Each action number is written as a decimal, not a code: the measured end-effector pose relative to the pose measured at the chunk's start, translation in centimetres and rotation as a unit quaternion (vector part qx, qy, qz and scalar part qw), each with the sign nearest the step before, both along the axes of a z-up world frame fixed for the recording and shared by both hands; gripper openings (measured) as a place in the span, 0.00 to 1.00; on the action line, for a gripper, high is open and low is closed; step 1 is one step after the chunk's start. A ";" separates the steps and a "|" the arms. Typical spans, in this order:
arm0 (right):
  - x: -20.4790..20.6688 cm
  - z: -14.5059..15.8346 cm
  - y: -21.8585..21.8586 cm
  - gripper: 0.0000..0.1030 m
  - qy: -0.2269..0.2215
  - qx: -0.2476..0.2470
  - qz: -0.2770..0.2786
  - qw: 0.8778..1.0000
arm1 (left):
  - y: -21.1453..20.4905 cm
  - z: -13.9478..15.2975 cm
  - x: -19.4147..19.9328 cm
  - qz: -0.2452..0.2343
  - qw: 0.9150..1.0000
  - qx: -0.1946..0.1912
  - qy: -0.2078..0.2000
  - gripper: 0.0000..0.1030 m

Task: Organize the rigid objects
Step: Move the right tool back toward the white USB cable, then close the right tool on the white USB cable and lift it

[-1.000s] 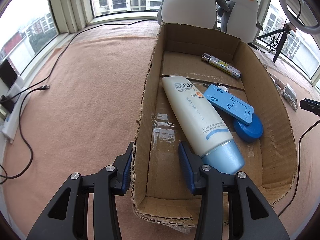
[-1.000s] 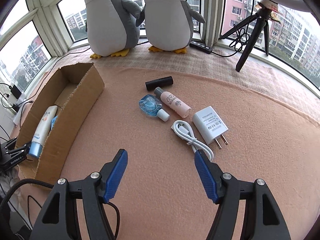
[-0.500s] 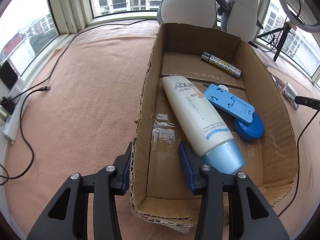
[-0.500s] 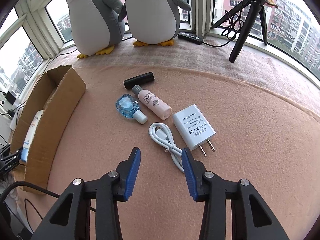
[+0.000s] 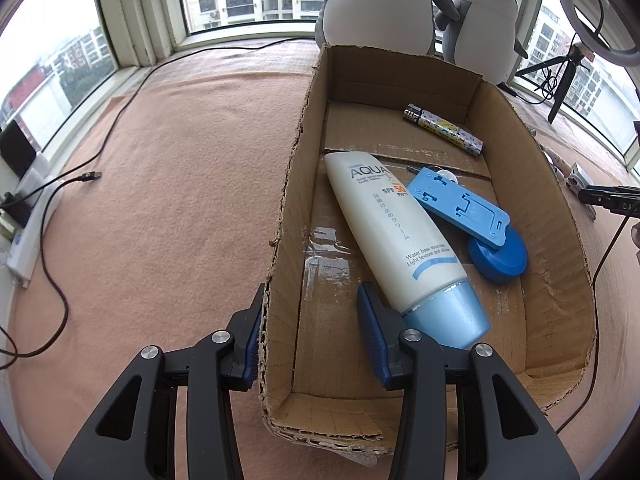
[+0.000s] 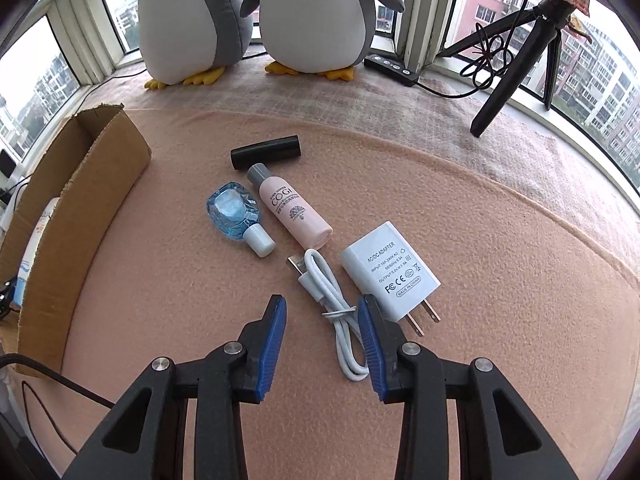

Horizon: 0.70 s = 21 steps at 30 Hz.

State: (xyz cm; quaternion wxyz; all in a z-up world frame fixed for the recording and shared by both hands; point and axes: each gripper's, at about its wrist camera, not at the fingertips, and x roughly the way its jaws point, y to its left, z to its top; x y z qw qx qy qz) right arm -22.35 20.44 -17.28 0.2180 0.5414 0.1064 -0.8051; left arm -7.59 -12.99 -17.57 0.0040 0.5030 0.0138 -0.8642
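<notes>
A cardboard box (image 5: 552, 216) holds a white sunscreen tube (image 5: 388, 228), a blue phone stand (image 5: 460, 208), a blue round lid (image 5: 500, 258) and a patterned lighter (image 5: 444, 130). My left gripper (image 5: 312, 332) is open and straddles the box's left wall, one finger outside and one inside by the tube's cap. On the pink mat lie a black tube (image 6: 266, 152), a pink bottle (image 6: 292, 212), a blue bottle (image 6: 232, 210), a white cable (image 6: 332, 300) and a white adapter (image 6: 390, 270). My right gripper (image 6: 322, 332) is open low over the cable, whose near loop lies by its right finger.
Two plush penguins (image 6: 316, 16) stand at the window ledge behind the items. A black tripod (image 6: 516, 68) and a black remote (image 6: 390, 68) sit at the back right. Black cables (image 5: 80, 178) and a white power strip (image 5: 30, 232) lie left of the box (image 6: 80, 208).
My right gripper has moved forward and down toward the cable and adapter, and its fingers have closed to a narrower gap. The left gripper and box have stayed put.
</notes>
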 end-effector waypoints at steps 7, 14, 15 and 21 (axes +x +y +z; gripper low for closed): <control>-0.4 -0.6 0.0 0.21 -0.003 0.014 -0.006 1.000 | -0.2 -0.1 0.0 0.001 1.000 0.003 0.000 0.41; -0.3 -0.7 -0.4 0.16 -0.009 0.011 -0.003 1.000 | -0.2 -0.1 0.0 0.001 1.000 0.003 0.000 0.41; -0.3 -0.7 -0.4 0.15 -0.011 0.008 -0.006 1.000 | -0.2 -0.1 0.0 0.001 1.000 0.003 -0.001 0.41; 1.1 -0.6 -0.3 0.15 -0.019 -0.019 -0.024 0.999 | -0.3 -0.2 0.1 0.003 1.000 0.006 0.000 0.41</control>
